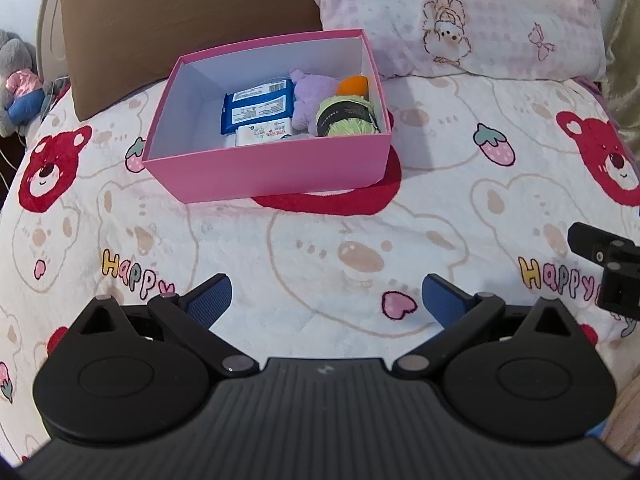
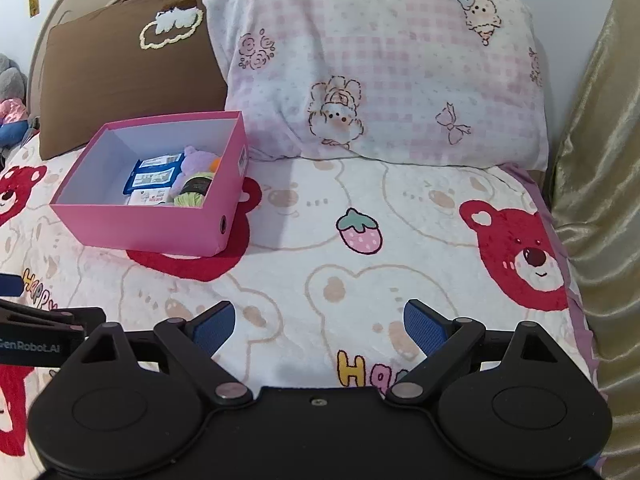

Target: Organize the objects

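A: Start at the left. What's over at nine o'clock?

B: A grey plush toy [image 1: 14, 80] slumped at the bed's edge, and just beside it a brown pillow [image 1: 180, 28] propped against the headboard at about eleven.

A: And the box?

B: The pink box [image 1: 272, 172] sits open on the bear-print blanket [image 1: 320, 248], roughly at twelve o'clock from the left gripper [image 1: 326, 296], its far left corner up against the brown pillow. Everything in it is crowded toward its right half. A blue wipes pack [image 1: 258, 106] lies flat in the middle, a small white packet [image 1: 264, 135] touching its near edge. To the right of those is a purple plush [image 1: 312, 96], then a ball of green yarn [image 1: 346, 118] with a dark band in the near right corner, and an orange thing [image 1: 352, 85] tucked behind the yarn, too hidden to name.

A: Is the left claw holding anything?

B: No. Its blue pads [image 1: 212, 300] stand wide apart over bare blanket, nothing between them.

A: Further right?

B: A pink checked pillow [image 2: 380, 68] at one o'clock, beside the brown one and just behind the box's right end. The right gripper [image 2: 320, 328] hangs over the blanket near a "Happy" print, jaws spread wide, empty as well. The box lies at about ten o'clock from it. At three o'clock a gold curtain [image 2: 596, 180] runs down the bedside.
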The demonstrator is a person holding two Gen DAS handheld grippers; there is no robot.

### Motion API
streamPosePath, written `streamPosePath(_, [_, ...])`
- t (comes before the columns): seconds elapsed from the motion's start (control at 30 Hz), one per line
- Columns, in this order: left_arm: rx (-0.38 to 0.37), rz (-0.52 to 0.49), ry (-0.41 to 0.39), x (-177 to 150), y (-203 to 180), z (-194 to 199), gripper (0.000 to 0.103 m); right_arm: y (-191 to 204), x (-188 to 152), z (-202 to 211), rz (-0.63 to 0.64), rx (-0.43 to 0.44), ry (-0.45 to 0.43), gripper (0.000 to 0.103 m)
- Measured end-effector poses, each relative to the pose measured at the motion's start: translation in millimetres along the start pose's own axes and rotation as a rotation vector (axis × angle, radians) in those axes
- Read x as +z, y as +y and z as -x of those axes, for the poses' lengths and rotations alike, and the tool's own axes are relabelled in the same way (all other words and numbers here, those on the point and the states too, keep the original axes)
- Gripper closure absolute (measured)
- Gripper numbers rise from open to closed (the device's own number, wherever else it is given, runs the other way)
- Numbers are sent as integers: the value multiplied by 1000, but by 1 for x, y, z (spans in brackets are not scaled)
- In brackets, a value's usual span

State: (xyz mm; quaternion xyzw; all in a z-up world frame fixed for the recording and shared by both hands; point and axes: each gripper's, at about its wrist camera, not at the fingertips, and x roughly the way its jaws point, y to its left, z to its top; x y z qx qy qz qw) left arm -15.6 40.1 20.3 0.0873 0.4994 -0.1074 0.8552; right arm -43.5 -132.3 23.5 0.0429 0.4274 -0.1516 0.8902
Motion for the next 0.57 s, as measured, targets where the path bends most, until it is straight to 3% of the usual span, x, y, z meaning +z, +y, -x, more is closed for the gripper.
streamPosePath(0.57, [-24, -24, -15, -4, -4, 12, 0, 6, -3, 4, 38, -25, -7, 9])
